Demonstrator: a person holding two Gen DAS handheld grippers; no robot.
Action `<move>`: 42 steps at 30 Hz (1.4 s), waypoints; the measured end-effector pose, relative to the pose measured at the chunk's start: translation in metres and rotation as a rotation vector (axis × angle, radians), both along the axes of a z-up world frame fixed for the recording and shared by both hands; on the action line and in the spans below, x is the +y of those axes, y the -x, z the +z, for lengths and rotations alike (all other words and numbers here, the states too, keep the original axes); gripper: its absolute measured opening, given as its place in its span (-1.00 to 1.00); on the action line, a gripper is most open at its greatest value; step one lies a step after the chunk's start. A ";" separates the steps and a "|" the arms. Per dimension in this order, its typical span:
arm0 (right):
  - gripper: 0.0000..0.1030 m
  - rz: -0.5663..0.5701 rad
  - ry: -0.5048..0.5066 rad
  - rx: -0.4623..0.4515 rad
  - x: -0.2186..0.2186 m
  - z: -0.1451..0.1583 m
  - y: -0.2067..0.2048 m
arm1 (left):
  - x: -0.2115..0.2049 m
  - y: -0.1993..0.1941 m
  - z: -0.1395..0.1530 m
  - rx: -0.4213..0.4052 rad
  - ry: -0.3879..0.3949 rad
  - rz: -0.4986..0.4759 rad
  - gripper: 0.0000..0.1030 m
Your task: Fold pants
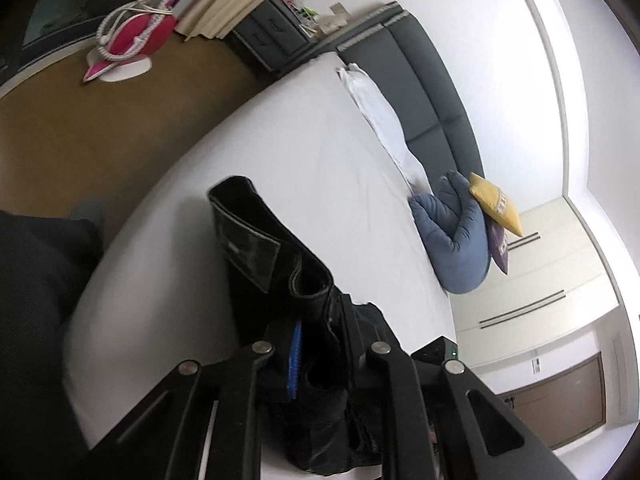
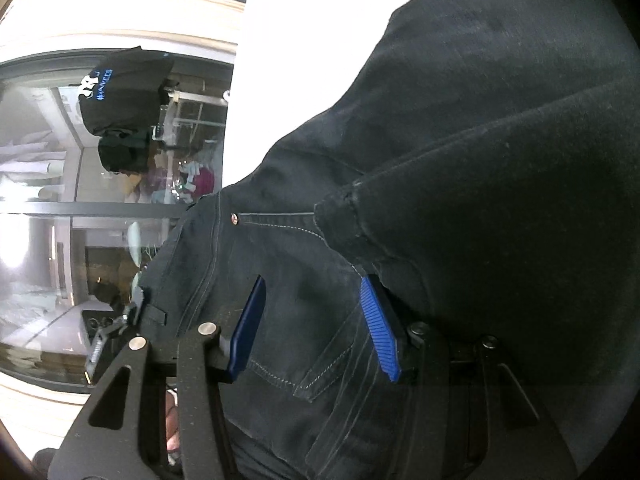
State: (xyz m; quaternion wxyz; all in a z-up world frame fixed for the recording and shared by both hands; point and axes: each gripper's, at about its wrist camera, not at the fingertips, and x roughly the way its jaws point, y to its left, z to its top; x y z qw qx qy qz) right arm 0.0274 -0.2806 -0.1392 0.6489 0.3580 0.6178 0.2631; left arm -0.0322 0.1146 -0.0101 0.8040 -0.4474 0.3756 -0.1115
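Left wrist view: black jeans (image 1: 264, 248) lie on a white bed (image 1: 304, 152), their leather-patched waistband lifted toward the camera.
Left gripper (image 1: 316, 364): fingers drawn close together on a bunched fold of the jeans; one blue pad (image 1: 295, 360) shows against the denim.
Right wrist view: the jeans (image 2: 440, 168) fill the frame, pocket stitching and a rivet in plain sight.
Right gripper (image 2: 316, 324): blue pads (image 2: 378, 328) set apart, denim between them; whether they pinch it cannot be told.
Background: blue cushion (image 1: 452, 236) and yellow pillow (image 1: 496, 204) by the grey headboard (image 1: 424, 84); a pink iron (image 1: 132, 40) rests on the brown floor (image 1: 100, 136).
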 end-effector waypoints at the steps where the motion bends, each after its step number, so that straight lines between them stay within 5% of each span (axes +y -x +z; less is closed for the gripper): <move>1: -0.06 0.002 -0.003 0.000 0.000 0.000 -0.001 | -0.003 -0.002 0.002 -0.003 -0.005 -0.006 -0.69; 7: -0.02 -0.025 -0.060 -0.022 -0.030 0.038 -0.003 | -0.039 -0.013 0.027 -0.070 -0.089 -0.095 -0.69; 11: -0.01 -0.016 -0.164 -0.076 -0.051 0.074 -0.013 | -0.093 -0.023 0.039 -0.126 -0.172 -0.216 -0.69; 15: 0.20 -0.022 -0.221 -0.096 -0.071 0.089 -0.014 | -0.157 -0.032 0.042 -0.174 -0.288 -0.367 -0.69; 21: 0.27 0.043 -0.163 -0.068 -0.073 0.089 -0.007 | -0.233 -0.028 0.025 -0.192 -0.422 -0.560 -0.69; 25: 0.27 0.056 -0.123 -0.050 -0.078 0.084 -0.004 | -0.258 -0.027 0.021 -0.214 -0.455 -0.649 -0.96; 30: 0.27 0.059 -0.017 -0.004 -0.081 0.065 -0.004 | -0.287 -0.008 0.026 -0.299 -0.547 -0.750 -0.95; 33: 0.27 0.030 -0.060 0.007 -0.083 0.054 -0.006 | -0.286 -0.017 0.030 -0.310 -0.561 -0.775 -0.95; 34: 0.27 0.024 -0.063 0.002 -0.083 0.052 -0.006 | -0.279 -0.017 0.034 -0.316 -0.575 -0.757 -0.84; 36: 0.27 0.023 -0.083 -0.002 -0.081 0.046 -0.008 | -0.256 -0.009 0.043 -0.341 -0.613 -0.706 -0.09; 37: 0.27 0.029 -0.085 0.001 -0.081 0.042 -0.008 | -0.244 -0.005 0.046 -0.362 -0.640 -0.667 0.47; 38: 0.27 0.037 -0.085 0.006 -0.080 0.037 -0.008 | -0.238 -0.003 0.047 -0.375 -0.653 -0.643 0.71; 42: 0.27 0.046 -0.053 0.064 -0.075 0.012 -0.014 | -0.228 0.008 0.044 -0.419 -0.747 -0.621 0.83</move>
